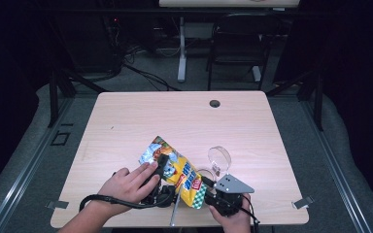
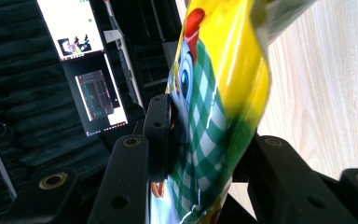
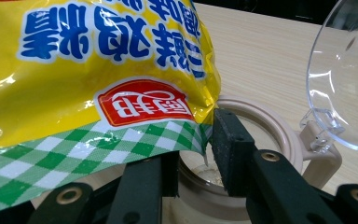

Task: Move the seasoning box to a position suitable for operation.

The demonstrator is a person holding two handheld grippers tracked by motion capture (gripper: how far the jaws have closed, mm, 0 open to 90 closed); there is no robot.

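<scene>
Right now your left tongs clamp the yellow snack bag across its body, both pads pressed into the foil. Your right tongs pinch the bag's checked corner edge, holding that end just over the beige container, whose clear lid stands tilted open beyond them on the counter.

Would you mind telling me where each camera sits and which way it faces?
High view: above the person's side, looking forward and down on the table; both hands, left gripper, right gripper.
Left gripper view: along its jaws, clamping the snack bag.
Right gripper view: along its jaws, over the beige jar.
Shared: the bag.
</scene>
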